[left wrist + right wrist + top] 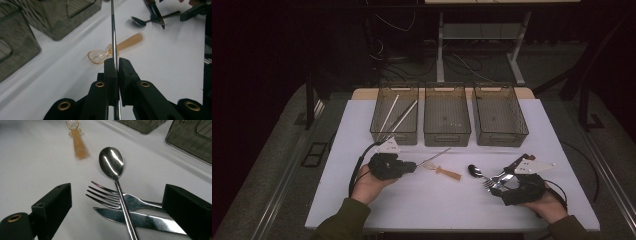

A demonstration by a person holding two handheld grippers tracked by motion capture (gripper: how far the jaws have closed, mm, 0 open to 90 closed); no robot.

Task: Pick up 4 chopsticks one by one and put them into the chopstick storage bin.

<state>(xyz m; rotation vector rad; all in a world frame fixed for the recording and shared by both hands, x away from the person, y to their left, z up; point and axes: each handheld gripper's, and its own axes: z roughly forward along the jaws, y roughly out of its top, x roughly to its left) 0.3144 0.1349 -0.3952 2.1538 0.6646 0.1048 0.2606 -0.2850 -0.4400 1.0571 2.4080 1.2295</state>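
Three wire-mesh bins stand in a row at the far side of the white counter [362, 210]. The left bin [395, 114] holds a few pale and metal sticks lying diagonally; their exact number is hard to tell. The middle bin [447, 114] and the right bin [500, 114] show nothing sizeable inside.

The left claw [117, 65] is pressed together, pinching one thin metal rod [113, 30] that runs straight out past the jaw tips, above the counter. Just beyond it lies one amber plastic spoon [117, 47], flat on the counter, with its clear bowl toward the left claw.

The right claw [117, 202] is spread wide, one jaw on each side of a small pile: one metal spoon [111, 162], one fork [110, 196] and one knife [140, 218]. The spoon's handle crosses over the fork and the knife. The pile sits near the counter's right front, well apart from the bins.
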